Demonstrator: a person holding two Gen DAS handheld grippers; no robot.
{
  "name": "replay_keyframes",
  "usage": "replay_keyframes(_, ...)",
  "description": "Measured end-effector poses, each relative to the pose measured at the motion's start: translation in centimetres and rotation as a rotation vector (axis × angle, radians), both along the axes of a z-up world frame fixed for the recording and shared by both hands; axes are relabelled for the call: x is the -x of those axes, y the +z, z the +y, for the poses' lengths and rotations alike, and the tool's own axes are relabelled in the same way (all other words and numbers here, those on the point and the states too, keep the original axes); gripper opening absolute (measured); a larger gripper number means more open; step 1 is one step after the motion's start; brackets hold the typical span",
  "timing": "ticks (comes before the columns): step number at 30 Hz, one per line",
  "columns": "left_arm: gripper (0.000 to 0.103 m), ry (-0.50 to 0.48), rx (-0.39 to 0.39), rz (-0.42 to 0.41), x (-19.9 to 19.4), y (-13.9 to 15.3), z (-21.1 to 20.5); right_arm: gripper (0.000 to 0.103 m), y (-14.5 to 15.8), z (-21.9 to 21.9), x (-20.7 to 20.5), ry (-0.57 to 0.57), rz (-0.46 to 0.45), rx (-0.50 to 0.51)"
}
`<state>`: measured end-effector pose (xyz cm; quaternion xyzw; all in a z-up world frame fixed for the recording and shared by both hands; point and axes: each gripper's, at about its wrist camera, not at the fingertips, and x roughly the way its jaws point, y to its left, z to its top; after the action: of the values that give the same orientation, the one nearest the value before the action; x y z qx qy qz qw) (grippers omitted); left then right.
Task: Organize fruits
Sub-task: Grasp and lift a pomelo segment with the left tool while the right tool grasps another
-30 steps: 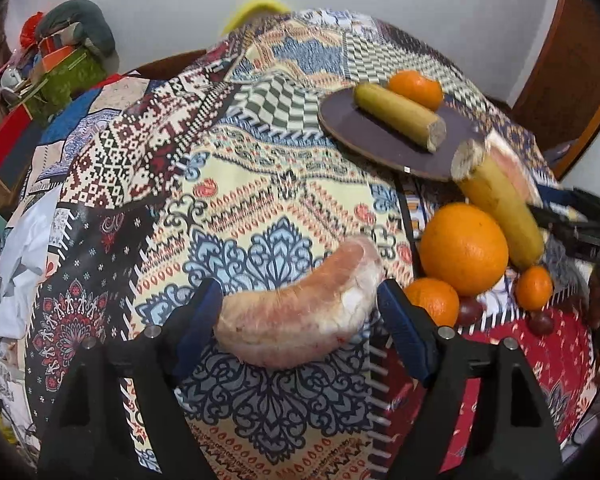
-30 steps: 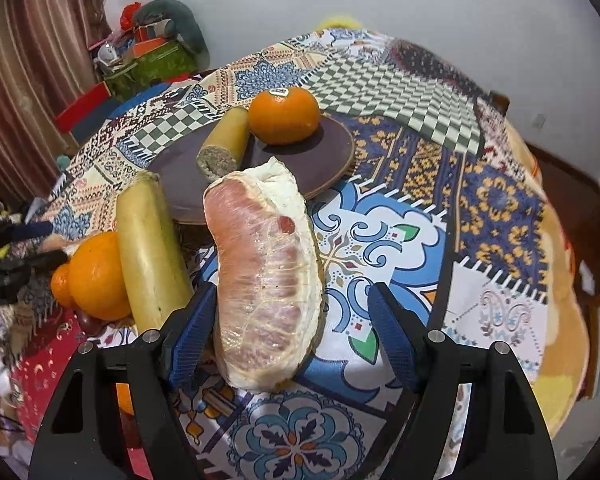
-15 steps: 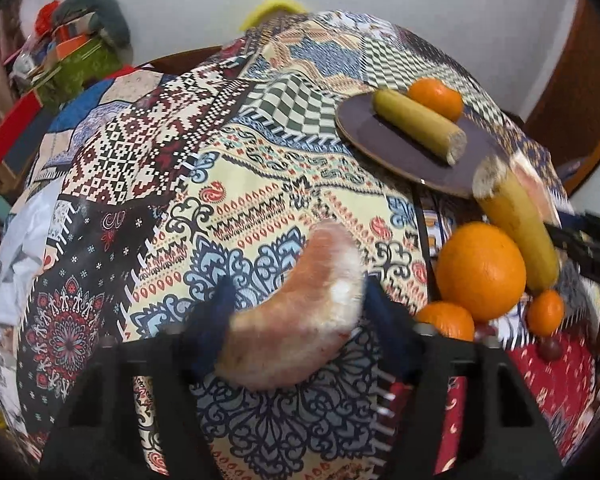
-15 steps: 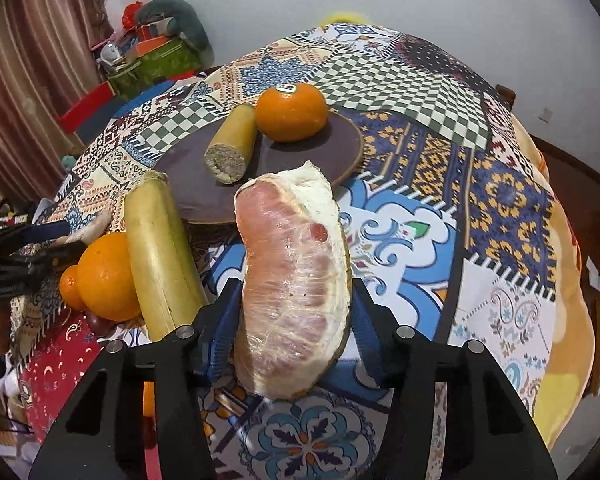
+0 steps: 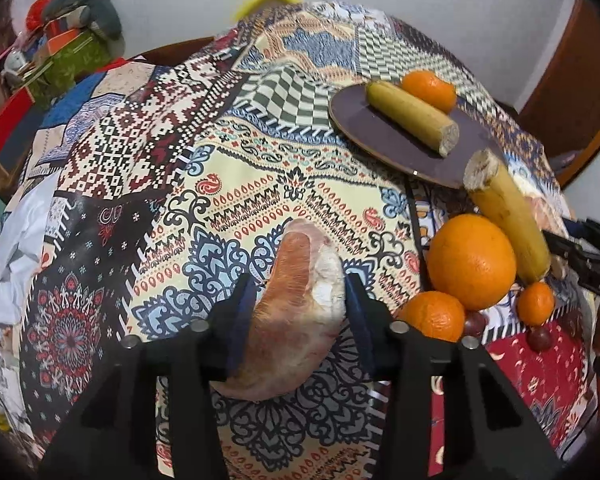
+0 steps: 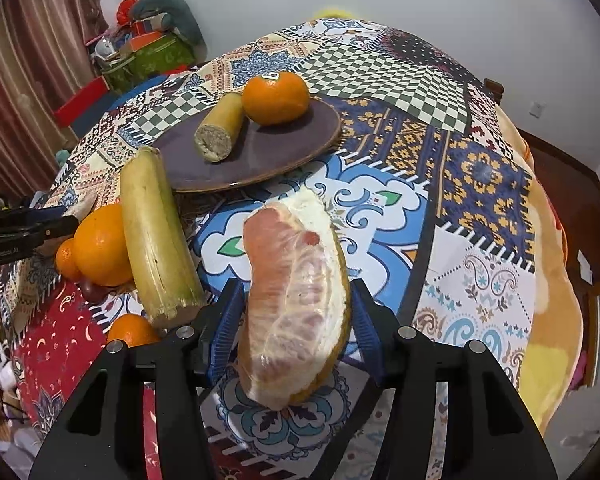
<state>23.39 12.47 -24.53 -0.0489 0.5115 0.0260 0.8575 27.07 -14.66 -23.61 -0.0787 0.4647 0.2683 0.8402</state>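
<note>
A peeled pink pomelo wedge (image 5: 296, 312) is clamped by the left gripper (image 5: 298, 316), low centre; another peeled pink pomelo segment (image 6: 296, 312) by the right gripper (image 6: 296, 320). Soft flesh could be crushed by overtight jaws.

The left gripper (image 5: 298, 320) is showing a matte black plastic frame with two broad forked arms running up to its fingers. Blue ribbed pads (image 5: 242, 312) are lining the inner faces of the fingers, and round silver screw heads (image 5: 399, 326) are sitting just behind them on each arm. The right gripper (image 6: 294, 322) is looking the same: black frame, brighter blue grooved pads (image 6: 226, 322) on the inner finger faces, silver screws (image 6: 406, 332) just behind. Its neighbour's black body, seen off to the left of the right fingers, is carrying small white lettering too small to read surely.
</note>
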Motion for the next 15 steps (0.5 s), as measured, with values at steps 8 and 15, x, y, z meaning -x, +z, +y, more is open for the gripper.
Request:
replay_keyframes(8, 0.047, -0.068, -0.082, -0.011, -1.0, -0.8, -0.8, 0.055, -0.6, 1.3, -0.9, 0.036, -0.023, 0.046)
replay_keyframes(15, 0.036, -0.039, -0.050, -0.027, -1.4, -0.6, -0.4, 0.047, -0.3, 0.8, -1.0, 0.014, -0.032, 0.032)
